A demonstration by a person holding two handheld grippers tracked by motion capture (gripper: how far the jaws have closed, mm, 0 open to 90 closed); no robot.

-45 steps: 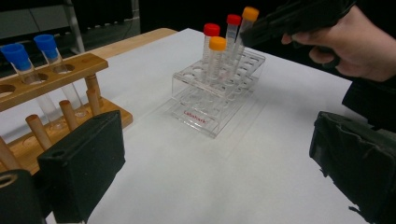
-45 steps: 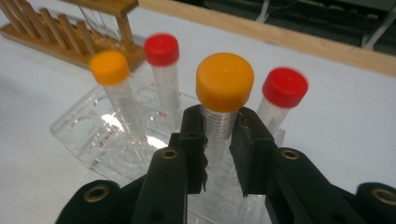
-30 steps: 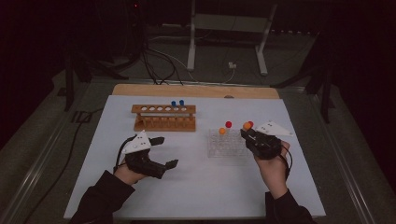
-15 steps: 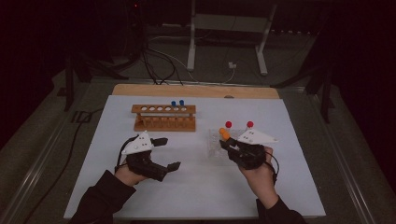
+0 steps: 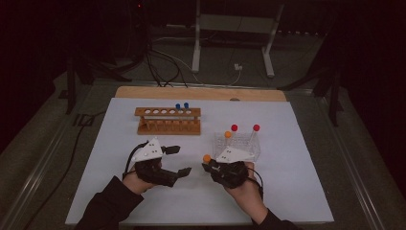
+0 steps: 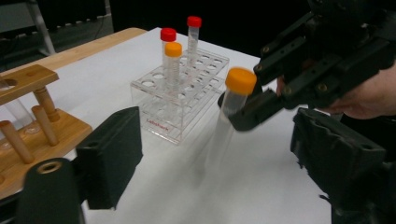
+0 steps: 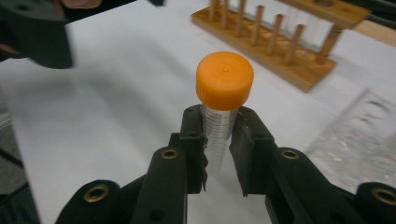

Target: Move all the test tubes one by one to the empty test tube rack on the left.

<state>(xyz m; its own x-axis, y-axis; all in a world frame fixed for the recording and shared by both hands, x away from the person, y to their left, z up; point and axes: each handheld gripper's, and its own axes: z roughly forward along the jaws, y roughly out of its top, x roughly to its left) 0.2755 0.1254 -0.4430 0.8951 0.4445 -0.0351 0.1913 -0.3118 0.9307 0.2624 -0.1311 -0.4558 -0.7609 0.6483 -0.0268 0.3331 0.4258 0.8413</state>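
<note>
Right gripper jaws clamp the orange-capped clear plastic tube just below its cap; left gripper jaws gape open at lower frame; high pinch, the tube could swing or slip.

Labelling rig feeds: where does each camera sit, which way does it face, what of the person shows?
High view: above the person's side, facing forward and down on the table; forearms, both hands.
Left gripper view: on the left gripper, facing the clear rack; its open jaws.
Right gripper view: on the right gripper, facing the wooden rack; jaws clamping the orange-capped tube.
All share that tube.
</note>
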